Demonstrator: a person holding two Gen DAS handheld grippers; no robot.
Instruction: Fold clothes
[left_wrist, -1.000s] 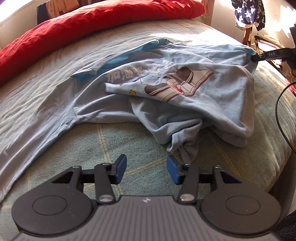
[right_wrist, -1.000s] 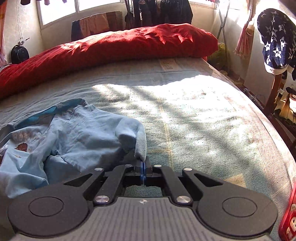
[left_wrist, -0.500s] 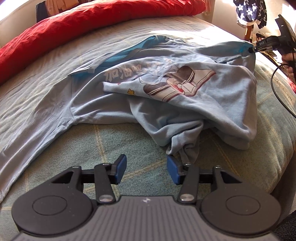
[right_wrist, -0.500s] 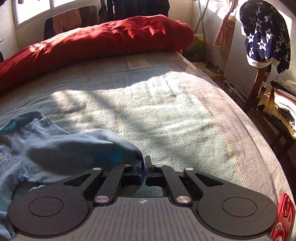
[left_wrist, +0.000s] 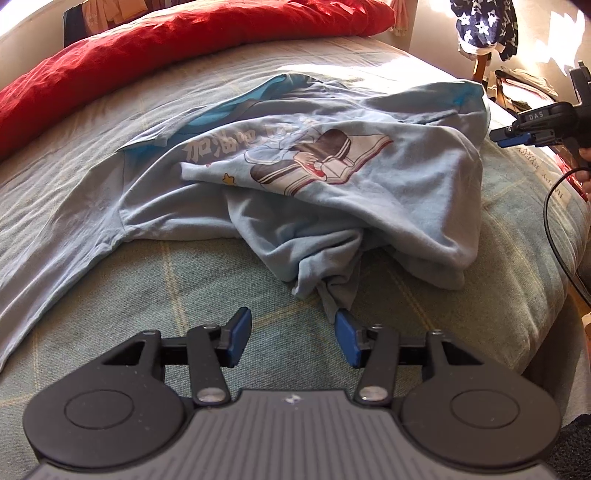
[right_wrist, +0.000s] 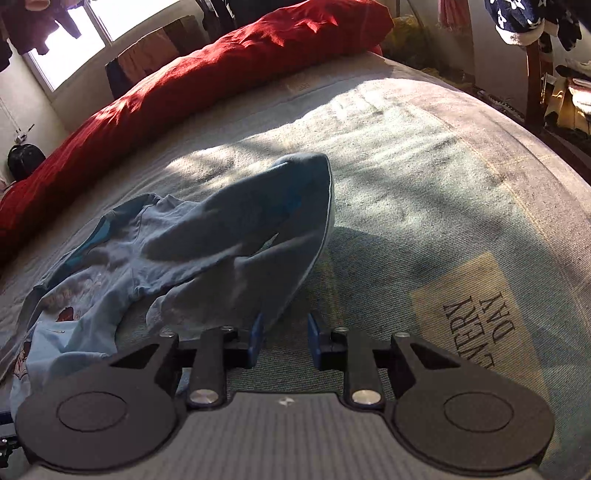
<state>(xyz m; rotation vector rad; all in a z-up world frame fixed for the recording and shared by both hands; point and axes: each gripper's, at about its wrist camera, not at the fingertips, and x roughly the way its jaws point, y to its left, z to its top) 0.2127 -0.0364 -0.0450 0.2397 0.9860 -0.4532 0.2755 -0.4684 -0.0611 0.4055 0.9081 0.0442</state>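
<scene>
1. The left gripper (left_wrist: 291, 338) has its blue fingers (left_wrist: 236, 336) spread apart, grasping nothing; a hanging tip of the shirt lies just beside the right-hand finger; the right gripper (right_wrist: 282, 341) has its fingers parted too, a fold of cloth brushing the left-hand pad (right_wrist: 255, 341) without being pinched.
2. The light blue T-shirt (left_wrist: 399, 184) lies crumpled on the bed (left_wrist: 207, 280), bunched in the middle, one long part trailing off toward the left edge of the left wrist view; one part stands up in a peak (right_wrist: 295, 192) in the right wrist view.
3. Its print shows a cartoon figure with a book (left_wrist: 317, 162) and Chinese characters (left_wrist: 214, 146), partly hidden by folds; a darker blue collar band shows.
4. The bed's greenish checked cover carries a tan patch (right_wrist: 476, 314) reading "EVERY DAY"; the right gripper's body is marked "DAS" (left_wrist: 535, 116).
5. Around it: a red duvet (left_wrist: 177, 40) along the far side; a navy star-patterned garment (left_wrist: 484, 22) hanging beyond the bed; a window (right_wrist: 92, 40).
</scene>
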